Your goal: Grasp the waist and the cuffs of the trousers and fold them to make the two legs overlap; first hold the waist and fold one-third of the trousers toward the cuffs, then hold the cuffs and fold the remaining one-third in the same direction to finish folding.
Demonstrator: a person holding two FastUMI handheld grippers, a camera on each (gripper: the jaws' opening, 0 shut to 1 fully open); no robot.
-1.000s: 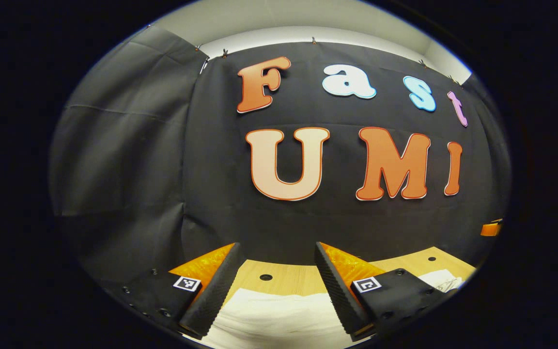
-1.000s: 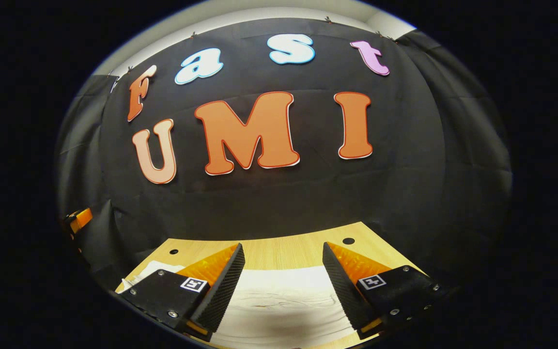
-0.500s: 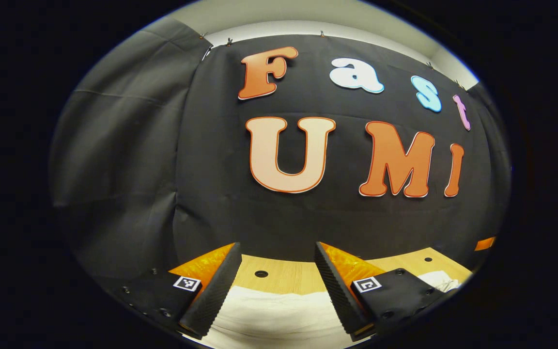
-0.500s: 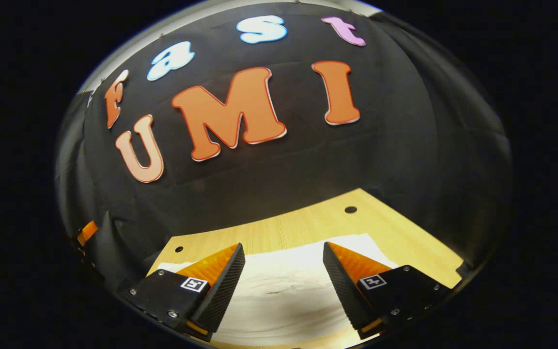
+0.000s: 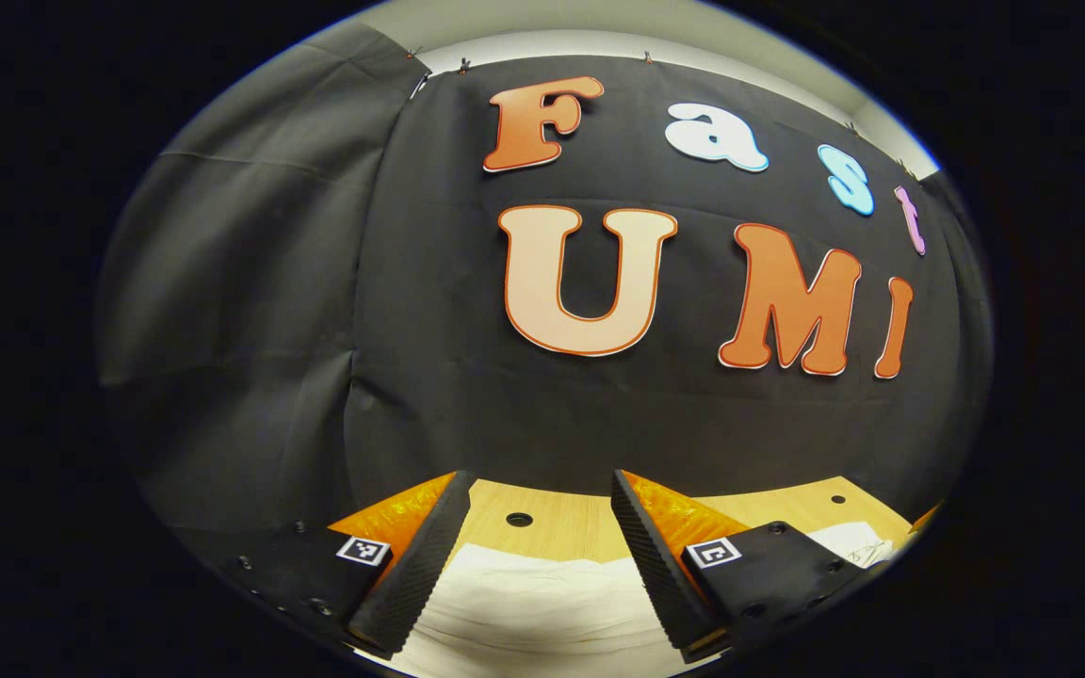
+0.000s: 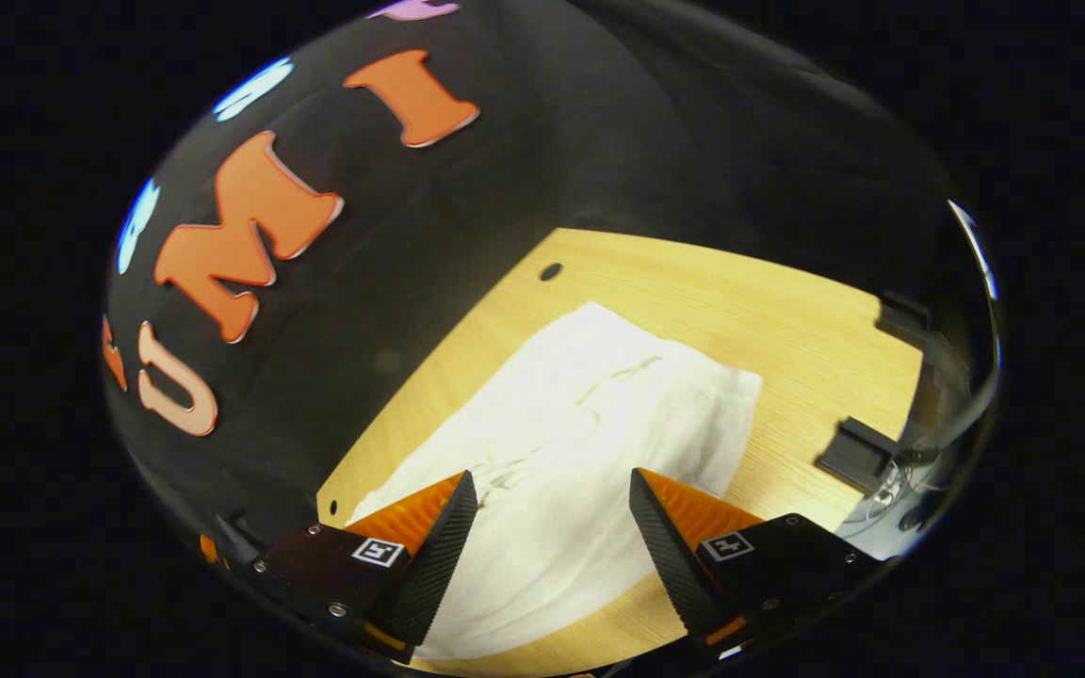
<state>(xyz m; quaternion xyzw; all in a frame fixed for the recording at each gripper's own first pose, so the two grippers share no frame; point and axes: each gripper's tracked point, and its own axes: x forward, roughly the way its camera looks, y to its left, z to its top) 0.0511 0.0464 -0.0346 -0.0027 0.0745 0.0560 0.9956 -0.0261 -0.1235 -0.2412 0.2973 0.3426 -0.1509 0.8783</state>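
Both tongs, left [image 5: 535,556] and right [image 6: 550,556], hang spread and empty over the white trousers [image 6: 580,443] lying on the worktop [image 6: 787,320], so each should probably drop squarely onto one end's edge before pinching.

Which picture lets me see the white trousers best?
The right gripper view. There the white trousers spread across the wooden table, so most of their outline is visible between the open fingers. The left gripper view looks mostly at the wall and catches a low strip of the trousers at the bottom.
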